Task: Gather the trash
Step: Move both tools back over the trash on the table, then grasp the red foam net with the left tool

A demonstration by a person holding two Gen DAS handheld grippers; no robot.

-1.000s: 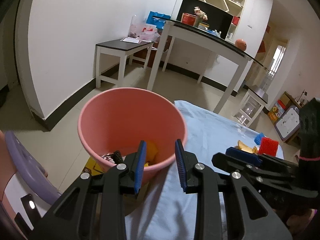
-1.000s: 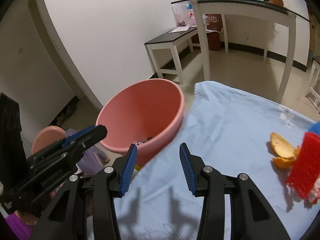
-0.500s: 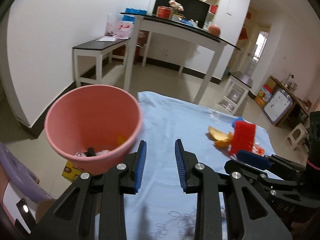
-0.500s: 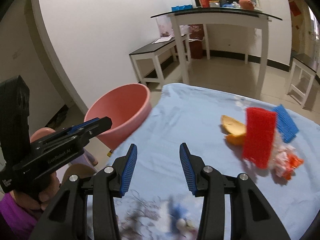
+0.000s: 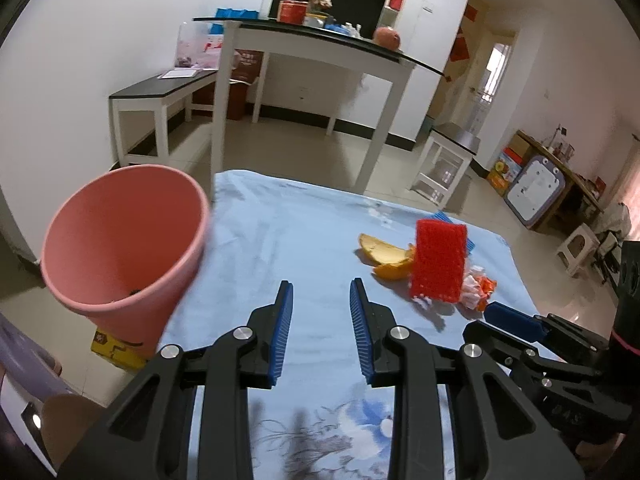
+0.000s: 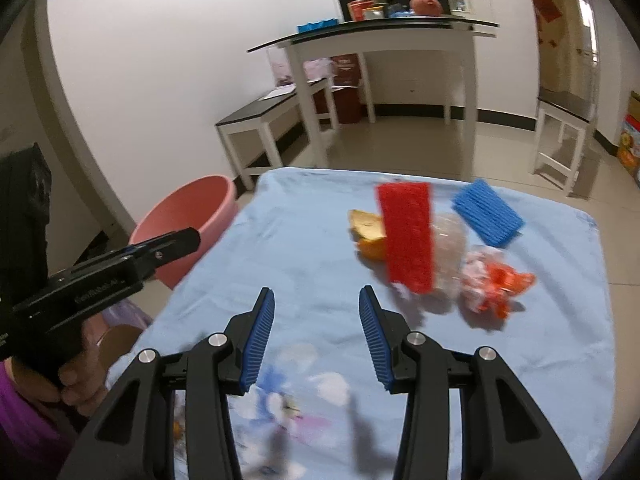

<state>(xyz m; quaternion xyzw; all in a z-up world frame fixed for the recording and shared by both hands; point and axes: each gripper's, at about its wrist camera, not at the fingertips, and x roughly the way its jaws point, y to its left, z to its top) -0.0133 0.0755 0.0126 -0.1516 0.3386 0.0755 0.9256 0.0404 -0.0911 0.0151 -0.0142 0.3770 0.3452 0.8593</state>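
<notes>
A pink bucket (image 5: 124, 240) stands off the left edge of the blue-clothed table (image 5: 280, 232), with dark scraps at its bottom. On the cloth lie orange peels (image 5: 386, 258), a red foam net (image 5: 440, 264), a blue foam net (image 6: 488, 218), a clear plastic wrapper (image 6: 450, 248) and a crumpled white-and-orange wrapper (image 6: 496, 284). My left gripper (image 5: 321, 300) is open over bare cloth, short of the peels, nothing between its pads. My right gripper (image 6: 316, 308) is open too, over bare cloth left of the red net. The left gripper (image 6: 188, 240) also shows in the right wrist view beside the bucket (image 6: 188, 220).
A yellow box (image 5: 116, 350) lies on the floor under the bucket. Behind the table stand a low dark-topped bench (image 5: 164, 96), a tall white console table (image 5: 320, 48) and a small white stool (image 5: 448, 160). A hand (image 6: 76, 376) grips the left tool.
Both grippers swung right, away from the bucket and over the table. The bucket slid to the left of both views; the peels, nets and wrappers came into fuller view. Jaws stayed open.
</notes>
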